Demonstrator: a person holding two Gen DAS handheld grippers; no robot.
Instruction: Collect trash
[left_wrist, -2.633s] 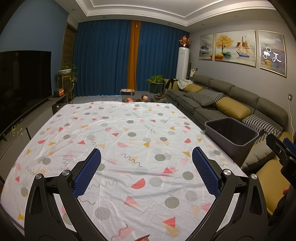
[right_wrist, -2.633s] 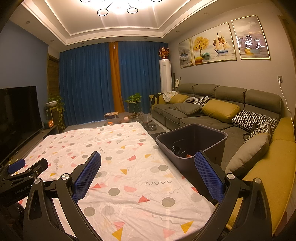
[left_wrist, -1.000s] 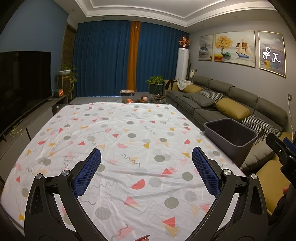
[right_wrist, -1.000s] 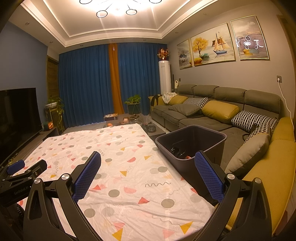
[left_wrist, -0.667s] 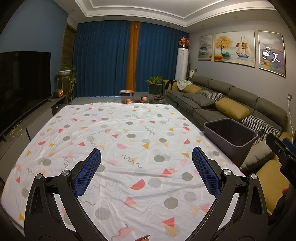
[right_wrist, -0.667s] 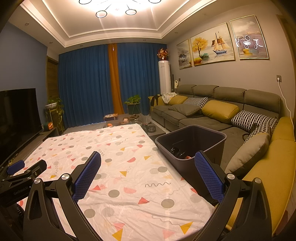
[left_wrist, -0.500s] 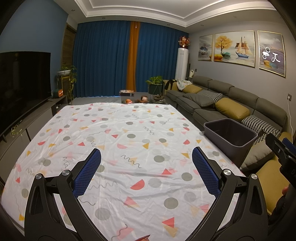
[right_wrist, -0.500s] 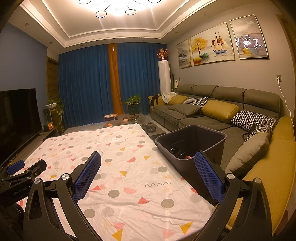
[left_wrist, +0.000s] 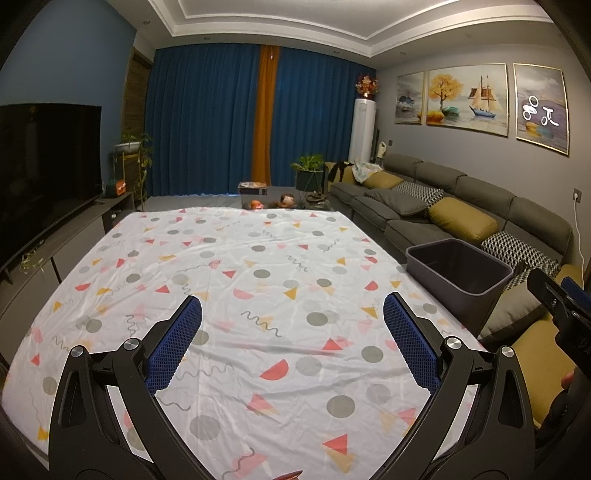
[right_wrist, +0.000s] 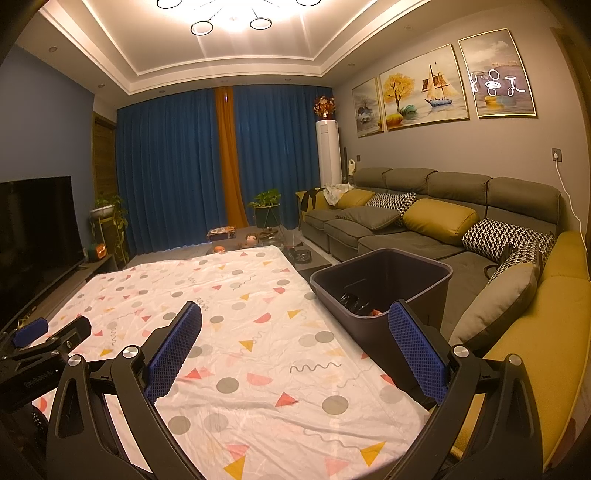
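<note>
A dark grey trash bin (right_wrist: 384, 288) stands at the right edge of the table, beside the sofa; dark and reddish scraps of trash (right_wrist: 360, 304) lie inside it. In the left wrist view the bin (left_wrist: 458, 271) shows only its rim and inner walls. My left gripper (left_wrist: 291, 332) hangs open over the patterned tablecloth (left_wrist: 236, 280) with nothing between its blue pads. My right gripper (right_wrist: 295, 339) is open too, empty, its right finger in front of the bin's near wall. No loose trash shows on the cloth.
A grey sofa (right_wrist: 424, 225) with yellow and patterned cushions runs along the right. A television (left_wrist: 40, 166) on a low cabinet lines the left wall. Small objects (left_wrist: 273, 201) sit on a low table beyond the far edge. Blue curtains close the back.
Both grippers have stayed open and nearly still; the views have only drifted slightly. Nothing was picked up or dropped.
</note>
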